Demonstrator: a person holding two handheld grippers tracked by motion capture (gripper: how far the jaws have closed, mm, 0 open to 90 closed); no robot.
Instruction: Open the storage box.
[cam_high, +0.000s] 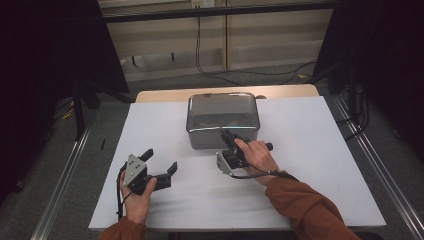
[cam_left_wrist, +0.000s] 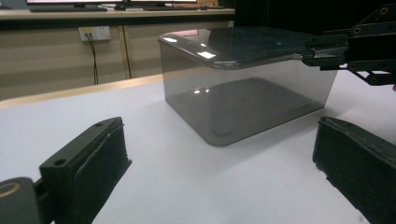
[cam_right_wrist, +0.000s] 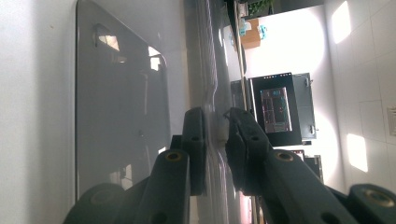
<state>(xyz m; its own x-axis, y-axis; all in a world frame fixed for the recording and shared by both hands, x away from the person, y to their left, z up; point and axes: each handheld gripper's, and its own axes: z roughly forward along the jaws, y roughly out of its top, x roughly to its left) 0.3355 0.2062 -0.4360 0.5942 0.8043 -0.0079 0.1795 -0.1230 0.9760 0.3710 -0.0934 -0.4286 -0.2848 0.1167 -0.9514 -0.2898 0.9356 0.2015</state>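
Smoked plastic box (cam_high: 222, 120) empty; right tongs (cam_high: 229, 136) clamped on rim; left tongs (cam_high: 161, 162) wide open.

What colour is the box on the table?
Smoky grey and see-through; the box shows best in the left gripper view.

- A wooden table (cam_high: 150, 95) carries a white sheet (cam_high: 310, 165) covering most of its top.
- A smoky transparent lidded plastic box (cam_high: 222, 120) stands on the sheet, toward the far middle.

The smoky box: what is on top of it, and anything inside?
A flat lid covers the smoky box, its edge pinched by the right gripper. Through the tinted walls it looks empty.
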